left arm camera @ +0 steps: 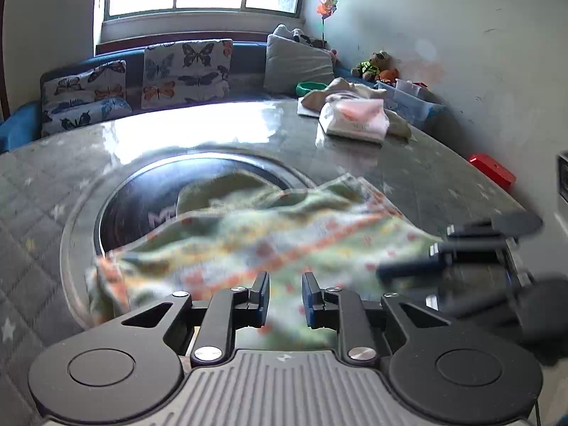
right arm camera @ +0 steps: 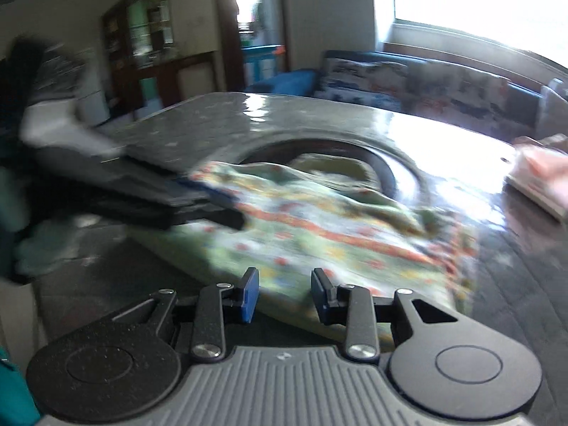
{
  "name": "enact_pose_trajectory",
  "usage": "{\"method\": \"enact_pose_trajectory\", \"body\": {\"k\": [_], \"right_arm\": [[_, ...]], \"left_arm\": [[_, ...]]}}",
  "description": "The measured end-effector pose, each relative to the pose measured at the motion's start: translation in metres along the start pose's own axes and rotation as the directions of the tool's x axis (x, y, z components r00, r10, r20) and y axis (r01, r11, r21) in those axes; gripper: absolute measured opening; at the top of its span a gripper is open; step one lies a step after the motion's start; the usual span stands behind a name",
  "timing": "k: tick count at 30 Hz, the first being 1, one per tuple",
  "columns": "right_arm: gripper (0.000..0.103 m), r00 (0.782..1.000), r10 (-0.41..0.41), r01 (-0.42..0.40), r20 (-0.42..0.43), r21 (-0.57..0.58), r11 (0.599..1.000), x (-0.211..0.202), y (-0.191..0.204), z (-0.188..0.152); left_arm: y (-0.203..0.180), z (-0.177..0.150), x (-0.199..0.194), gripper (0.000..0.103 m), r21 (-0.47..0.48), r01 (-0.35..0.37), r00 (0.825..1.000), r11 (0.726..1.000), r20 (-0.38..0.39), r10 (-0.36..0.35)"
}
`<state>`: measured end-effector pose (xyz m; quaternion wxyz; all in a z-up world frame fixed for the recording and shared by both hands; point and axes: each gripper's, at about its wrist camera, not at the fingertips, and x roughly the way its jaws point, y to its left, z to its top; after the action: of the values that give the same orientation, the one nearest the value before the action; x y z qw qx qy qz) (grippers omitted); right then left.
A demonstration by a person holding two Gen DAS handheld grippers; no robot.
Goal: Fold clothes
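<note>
Garment position: we see a floral-patterned cloth [left arm camera: 269, 245] [right arm camera: 319, 223], green with orange bands, lying rumpled on the glossy grey table [left arm camera: 53, 184] [right arm camera: 198, 120], partly over a dark round inset [left arm camera: 142, 202]. In the left wrist view, our left gripper [left arm camera: 285, 300] sits at 6 o'clock with a narrow gap between its blue pads; cloth lies in that gap, but whether the pads clamp it we cannot tell. Our right gripper [right arm camera: 285, 294] [left arm camera: 408, 266] stands slightly wider, cloth edge between the pads, grip likewise unclear. Folded pale laundry [left arm camera: 355, 120] rests at 1 o'clock, well apart.
</note>
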<state>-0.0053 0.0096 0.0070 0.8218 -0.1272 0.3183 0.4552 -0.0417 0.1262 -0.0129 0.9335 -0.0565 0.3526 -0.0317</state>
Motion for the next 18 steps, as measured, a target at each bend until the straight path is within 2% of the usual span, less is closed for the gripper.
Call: {"method": "enact_pose_trajectory", "body": {"k": [7,13,18], "right_arm": [[0.032,0.993,-0.114,0.116,-0.031,0.089,0.989,-0.017,-0.037,-0.02],[0.032,0.991,-0.129,0.13,-0.02,0.095,0.987,-0.03,-0.048,-0.018],[0.032,0.993,-0.115,0.112,0.018,0.121,0.986,-0.016,-0.052,-0.003]], "left_arm": [[0.008,-0.029,-0.015,0.022,-0.042,-0.002,0.999,0.999,-0.036,0.001],[0.033,-0.042,-0.033,0.023,-0.143,-0.004,0.999,0.99,-0.047,-0.003],[0.046,-0.038,-0.041,0.027,-0.18,-0.039,0.999,0.983,-0.023,0.036]]}}
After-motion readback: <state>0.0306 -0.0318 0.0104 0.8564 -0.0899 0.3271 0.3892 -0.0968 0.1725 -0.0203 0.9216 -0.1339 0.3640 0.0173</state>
